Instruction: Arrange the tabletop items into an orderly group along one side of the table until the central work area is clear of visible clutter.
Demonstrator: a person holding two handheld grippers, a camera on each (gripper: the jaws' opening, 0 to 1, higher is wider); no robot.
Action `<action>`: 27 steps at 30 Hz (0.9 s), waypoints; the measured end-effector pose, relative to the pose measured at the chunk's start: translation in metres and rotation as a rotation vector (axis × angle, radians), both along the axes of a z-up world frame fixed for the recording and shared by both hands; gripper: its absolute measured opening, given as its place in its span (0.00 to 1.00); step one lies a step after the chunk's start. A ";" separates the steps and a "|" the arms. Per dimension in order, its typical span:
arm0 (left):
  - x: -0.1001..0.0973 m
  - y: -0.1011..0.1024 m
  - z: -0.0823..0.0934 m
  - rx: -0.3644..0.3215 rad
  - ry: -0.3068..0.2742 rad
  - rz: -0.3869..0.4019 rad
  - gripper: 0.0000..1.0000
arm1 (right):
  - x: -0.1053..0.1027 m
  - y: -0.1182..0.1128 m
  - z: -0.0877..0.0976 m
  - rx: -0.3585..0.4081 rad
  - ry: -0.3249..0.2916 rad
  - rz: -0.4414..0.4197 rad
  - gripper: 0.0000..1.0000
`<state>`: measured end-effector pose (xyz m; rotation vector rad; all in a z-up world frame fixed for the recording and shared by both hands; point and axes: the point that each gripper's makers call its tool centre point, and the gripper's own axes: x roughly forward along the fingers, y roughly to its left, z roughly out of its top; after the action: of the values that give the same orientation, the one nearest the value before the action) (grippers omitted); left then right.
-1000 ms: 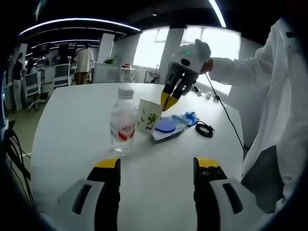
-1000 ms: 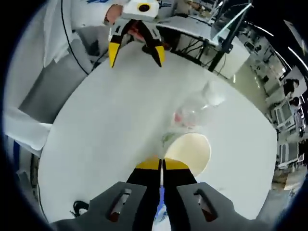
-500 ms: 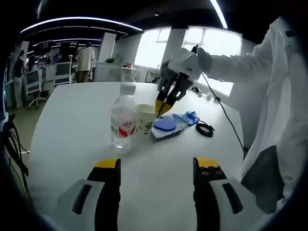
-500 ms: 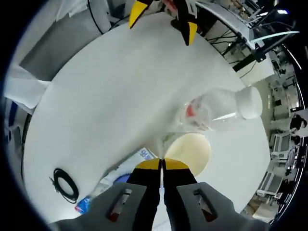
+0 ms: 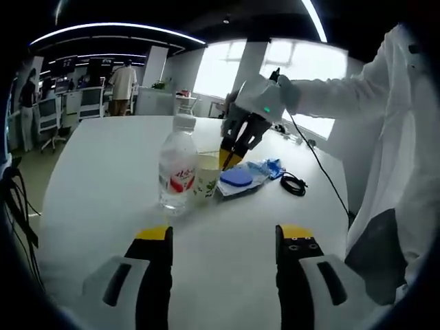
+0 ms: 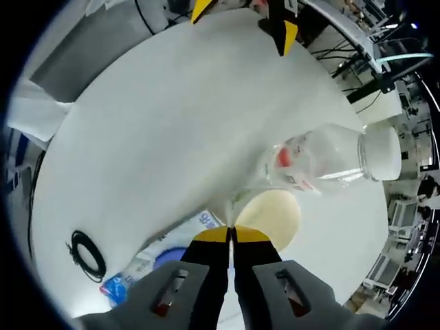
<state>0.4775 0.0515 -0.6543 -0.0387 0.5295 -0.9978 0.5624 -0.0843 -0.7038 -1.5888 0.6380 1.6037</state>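
Observation:
A clear water bottle (image 5: 177, 172) with a red label stands upright on the white table (image 5: 103, 158). Right beside it is a paper cup (image 5: 205, 176) with a green print. My right gripper (image 5: 229, 157) comes down from above and is shut on the cup's rim. In the right gripper view the shut jaws (image 6: 232, 235) pinch the rim of the cup (image 6: 273, 214), and the bottle (image 6: 323, 163) lies just past it. My left gripper (image 5: 225, 234) is open over bare table, well short of the bottle, and appears as the left gripper (image 6: 244, 19) at the top.
A blue plastic packet (image 5: 244, 177) (image 6: 159, 265) lies just right of the cup. A coiled black cable (image 5: 293, 184) (image 6: 89, 254) lies beyond it near the table edge. A person in a white coat (image 5: 392, 172) stands at the right. Desks and people are in the background.
My right gripper has carried the cup down and left until it sits close against the bottle. The left gripper has stayed where it was, open.

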 end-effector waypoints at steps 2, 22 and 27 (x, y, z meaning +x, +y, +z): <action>0.000 -0.001 0.000 -0.001 0.000 -0.002 0.61 | -0.001 0.000 0.000 0.002 0.005 -0.006 0.00; -0.003 -0.003 -0.002 -0.003 0.006 -0.001 0.60 | -0.002 0.001 -0.005 0.020 0.026 -0.051 0.05; -0.003 -0.004 -0.002 -0.003 0.005 -0.004 0.60 | -0.002 0.002 -0.003 0.050 0.035 -0.085 0.19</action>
<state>0.4745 0.0470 -0.6562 -0.0425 0.5329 -1.0025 0.5600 -0.0819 -0.7067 -1.4807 0.6697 1.5764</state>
